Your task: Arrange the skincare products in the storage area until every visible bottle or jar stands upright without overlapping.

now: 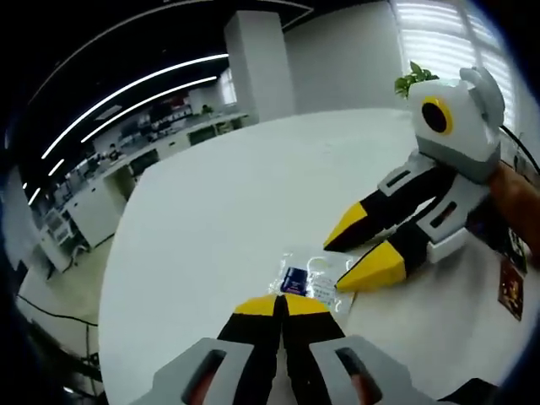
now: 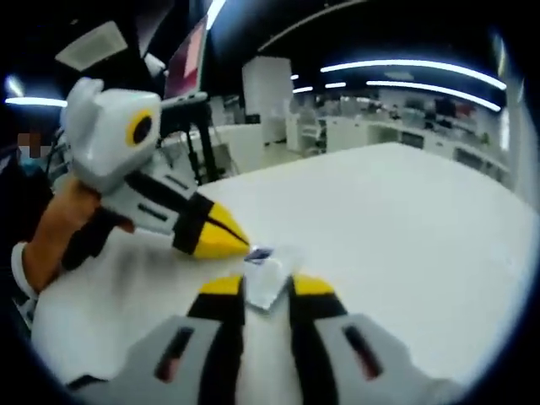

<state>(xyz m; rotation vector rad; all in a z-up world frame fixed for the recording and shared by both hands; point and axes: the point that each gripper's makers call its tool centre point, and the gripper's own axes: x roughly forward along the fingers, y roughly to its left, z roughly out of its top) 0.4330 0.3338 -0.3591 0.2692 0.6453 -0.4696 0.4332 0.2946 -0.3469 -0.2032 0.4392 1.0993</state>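
A clear skincare sachet (image 1: pixel 310 277) lies flat on the white table (image 1: pixel 219 228).

One clear sachet (image 1: pixel 314 276), maybe; 2 grippers, 1 white table (image 1: pixel 236 211).

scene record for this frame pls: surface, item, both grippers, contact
surface: white table
item: small clear sachet with a dark blue label, lying flat on the table
left gripper: jaws closed together, tips at the sachet's near edge
right gripper: jaws apart, straddling the sachet
contact: cannot tell whether either gripper actually grips the sachet
background: open-plan office, green plant behind the table
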